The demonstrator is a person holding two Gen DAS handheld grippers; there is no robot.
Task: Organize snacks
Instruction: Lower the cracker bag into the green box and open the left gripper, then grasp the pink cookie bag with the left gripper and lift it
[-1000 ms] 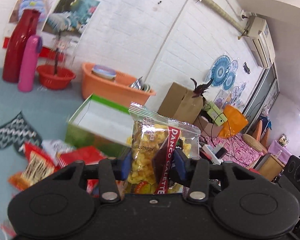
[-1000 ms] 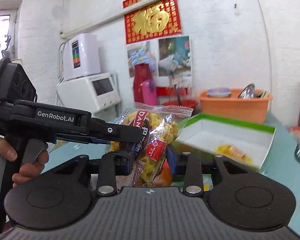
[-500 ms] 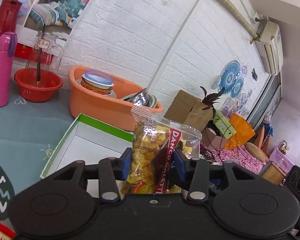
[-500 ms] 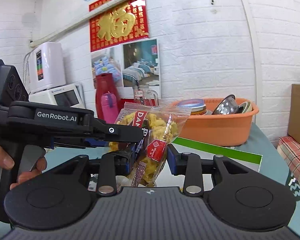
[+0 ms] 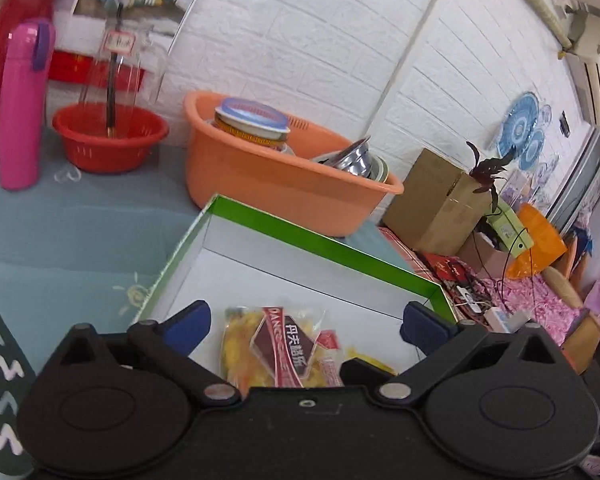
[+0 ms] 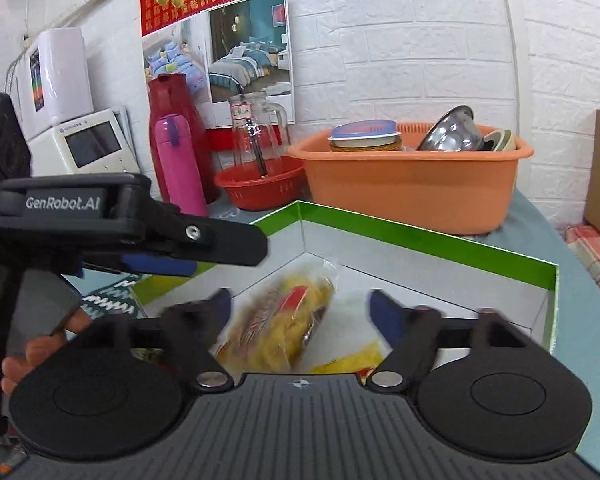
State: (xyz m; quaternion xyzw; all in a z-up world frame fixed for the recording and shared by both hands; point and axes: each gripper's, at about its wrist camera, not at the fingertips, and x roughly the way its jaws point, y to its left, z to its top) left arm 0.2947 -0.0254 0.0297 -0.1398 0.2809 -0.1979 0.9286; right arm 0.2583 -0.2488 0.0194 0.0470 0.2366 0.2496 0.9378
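A clear bag of yellow snacks with a red label lies inside the green-rimmed white box. It also shows blurred in the right wrist view, in the same box. My left gripper is open above the box with the bag below its jaws. My right gripper is open over the box too, the bag between and below its fingers. The left gripper body crosses the left of the right wrist view. A second yellow packet lies in the box.
An orange basin with a jar and metal bowls stands behind the box. A red bowl, a pink bottle and a red flask stand at the back left. A cardboard box is off the table to the right.
Both grippers moved over the box and opened. The snack bag they held upright together dropped and now lies in the box.
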